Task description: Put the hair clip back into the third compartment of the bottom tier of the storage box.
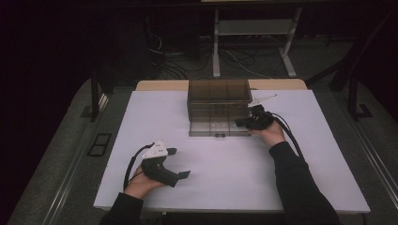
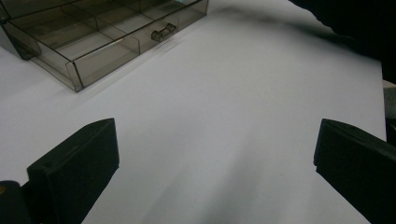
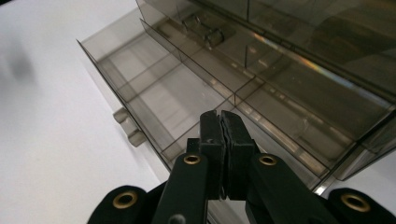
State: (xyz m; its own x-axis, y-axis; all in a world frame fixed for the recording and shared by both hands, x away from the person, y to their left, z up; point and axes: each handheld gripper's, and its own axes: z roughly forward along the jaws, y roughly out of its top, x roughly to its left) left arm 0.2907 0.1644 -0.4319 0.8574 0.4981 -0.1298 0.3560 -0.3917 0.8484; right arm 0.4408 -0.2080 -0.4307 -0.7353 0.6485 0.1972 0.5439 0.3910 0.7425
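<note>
A smoky see-through drawer cabinet (image 1: pixel 218 96) stands at the far middle of the white table (image 1: pixel 225 183). Its bottom drawer (image 1: pixel 218 128) is pulled out toward me, and its divided compartments (image 3: pixel 159 88) look bare. My right gripper (image 1: pixel 238 124) hovers over the drawer's right end. In the right gripper view its jaws (image 3: pixel 222 122) are pressed together with nothing visible between them, above the drawer's front corner. My left gripper (image 1: pixel 179 163) rests near the table's front left, open. In the left gripper view nothing lies between its jaws (image 2: pixel 215 154), and the drawer (image 2: pixel 107 44) sits far off.
The drawer's small handle (image 3: pixel 128 128) juts from its front wall, and a shut upper drawer has its own handle (image 3: pixel 203 28). The right sleeve (image 1: pixel 300 187) lies across the table's front right. Desk legs and cables (image 1: pixel 234 56) stand on the floor beyond the table.
</note>
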